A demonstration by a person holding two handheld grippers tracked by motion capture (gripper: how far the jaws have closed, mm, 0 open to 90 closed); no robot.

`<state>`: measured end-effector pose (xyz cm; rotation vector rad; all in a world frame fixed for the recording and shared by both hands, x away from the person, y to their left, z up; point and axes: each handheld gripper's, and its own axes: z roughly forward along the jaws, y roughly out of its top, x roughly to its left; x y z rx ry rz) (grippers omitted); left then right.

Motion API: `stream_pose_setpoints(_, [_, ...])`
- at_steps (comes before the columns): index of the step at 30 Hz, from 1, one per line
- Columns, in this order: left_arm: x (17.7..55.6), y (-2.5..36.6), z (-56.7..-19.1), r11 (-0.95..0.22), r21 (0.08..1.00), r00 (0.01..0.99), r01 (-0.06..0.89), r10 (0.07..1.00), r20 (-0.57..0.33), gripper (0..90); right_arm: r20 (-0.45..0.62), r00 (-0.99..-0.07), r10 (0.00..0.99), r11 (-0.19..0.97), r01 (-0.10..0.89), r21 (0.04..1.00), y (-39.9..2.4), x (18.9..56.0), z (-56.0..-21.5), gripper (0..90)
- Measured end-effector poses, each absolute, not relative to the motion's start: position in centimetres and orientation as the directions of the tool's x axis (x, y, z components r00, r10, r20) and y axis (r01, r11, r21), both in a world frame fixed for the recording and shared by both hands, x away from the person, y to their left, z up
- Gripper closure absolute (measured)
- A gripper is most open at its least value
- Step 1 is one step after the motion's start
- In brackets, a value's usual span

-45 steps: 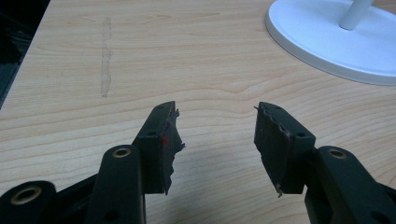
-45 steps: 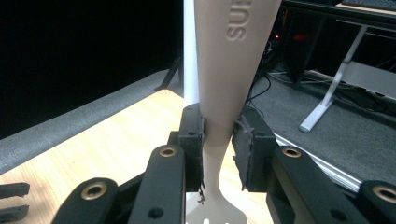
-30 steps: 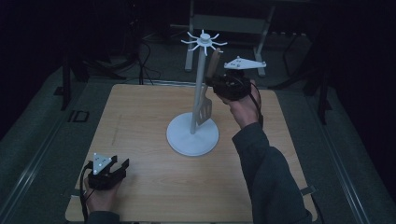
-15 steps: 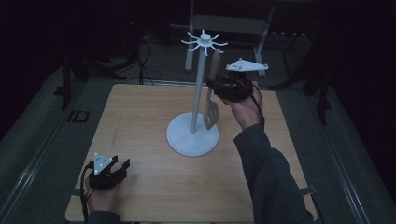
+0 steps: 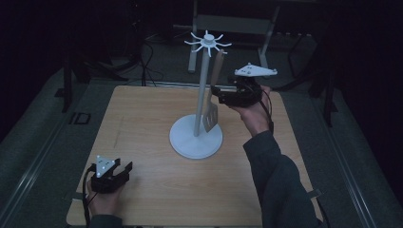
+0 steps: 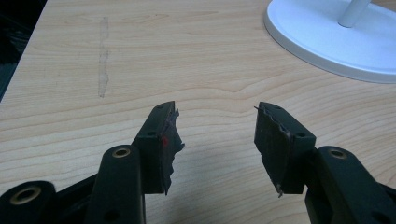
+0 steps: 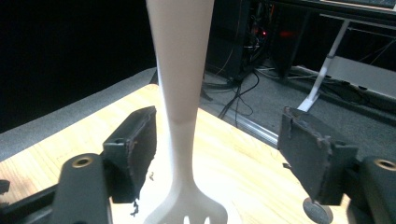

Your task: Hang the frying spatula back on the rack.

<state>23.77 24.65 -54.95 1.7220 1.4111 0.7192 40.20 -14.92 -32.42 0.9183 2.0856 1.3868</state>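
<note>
One table [image 5: 142, 118] carries my white stand [image 5: 196, 140], and a spatula [image 5: 211, 114] hangs from its top hooks beside the pole. My right gripper [image 5: 219, 94] has just been opening; the spatula handle stands between its parted jaws, unpressed. My left gripper [image 5: 122, 168] rests open near the table's front edge.
</note>
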Motion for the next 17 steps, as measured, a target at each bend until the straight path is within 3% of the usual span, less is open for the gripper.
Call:
stream_pose_setpoints(7, [23.8, 24.6, -55.0, -0.085, 0.840, 0.223, 0.536, 0.974, -0.044, 48.8, -0.017, -0.665, 0.746, 0.278, 0.288, 0.916, -15.7, 39.6, -33.4, 21.3])
stream_pose_setpoints(17, [24.0, 24.6, -55.3, -0.086, 0.820, 0.210, 0.566, 0.977, -0.043, 48.3, -0.003, -0.664, 0.748, 0.275, 0.306, 0.911, -17.5, 38.6, -35.6, 21.1])
